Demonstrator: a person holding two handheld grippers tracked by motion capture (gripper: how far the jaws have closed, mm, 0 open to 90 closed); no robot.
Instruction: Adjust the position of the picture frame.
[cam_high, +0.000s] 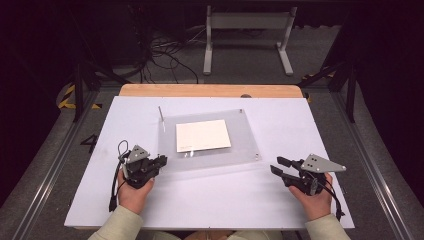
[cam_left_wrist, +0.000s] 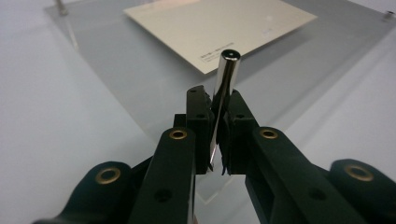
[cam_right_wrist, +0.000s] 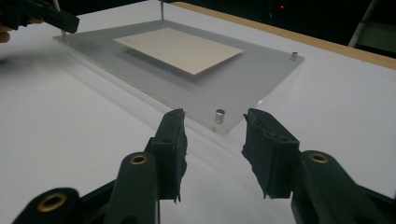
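My left gripper (cam_left_wrist: 215, 140) has its jaws pinching a polished metal pin (cam_left_wrist: 224, 93) near its lower end, above the near left corner of the clear acrylic plate (cam_high: 240, 145). I fear the pin can tilt or slip, because it is smooth and held low. My right gripper (cam_right_wrist: 212, 149) waits with jaws spread before a corner stud (cam_right_wrist: 219, 115); closing carelessly could push the plate. The cream card (cam_high: 203, 135) lies on the plate, on a white bench (cam_high: 225, 195), in a dark room with cables on the floor.
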